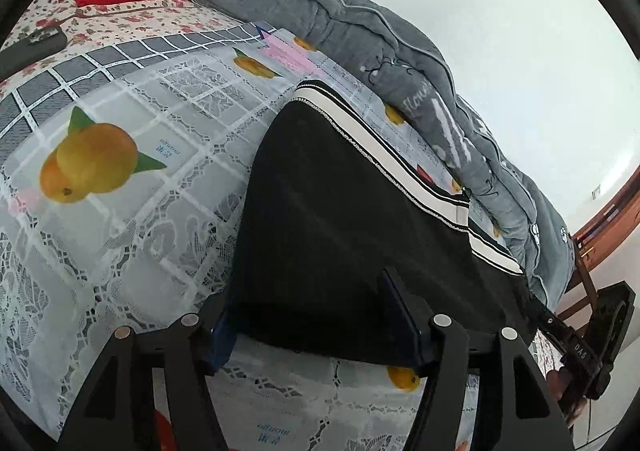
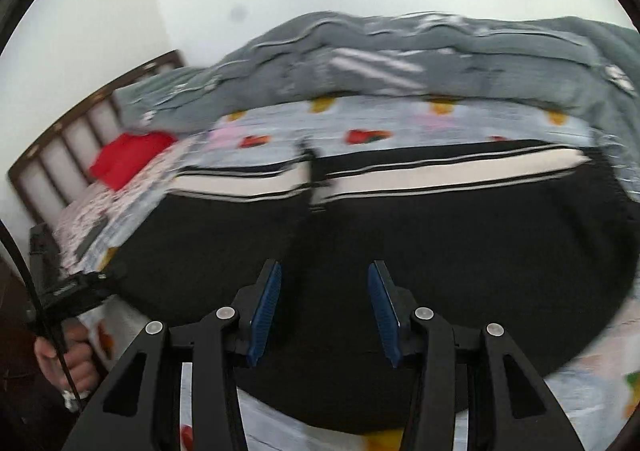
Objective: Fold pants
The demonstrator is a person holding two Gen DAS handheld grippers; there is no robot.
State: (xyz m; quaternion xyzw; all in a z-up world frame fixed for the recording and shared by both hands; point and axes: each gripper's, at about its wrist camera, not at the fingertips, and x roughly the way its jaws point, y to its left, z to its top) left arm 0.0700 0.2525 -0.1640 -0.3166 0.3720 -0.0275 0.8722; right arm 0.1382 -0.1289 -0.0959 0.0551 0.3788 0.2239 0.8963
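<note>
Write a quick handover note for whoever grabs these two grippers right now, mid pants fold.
Left gripper: open, fingers wide apart over the near edge of the black pants with a white-and-black striped side band; grip not confirmed.
Right gripper: open, above the black fabric, holding nothing.
Pants lie spread flat on the fruit-print lace plastic cloth on the bed, grey quilt bunched behind.
Done: pants laid out.
Left: no clear fold visible yet; grasp the near edge and fold over.

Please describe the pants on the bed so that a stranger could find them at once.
On the bed, a fruit-printed cloth lies in front of a rumpled grey quilt. The pants lie flat on that cloth, near the quilt. They are the only plain black item, with a white-and-black striped band along the edge toward the quilt.
</note>
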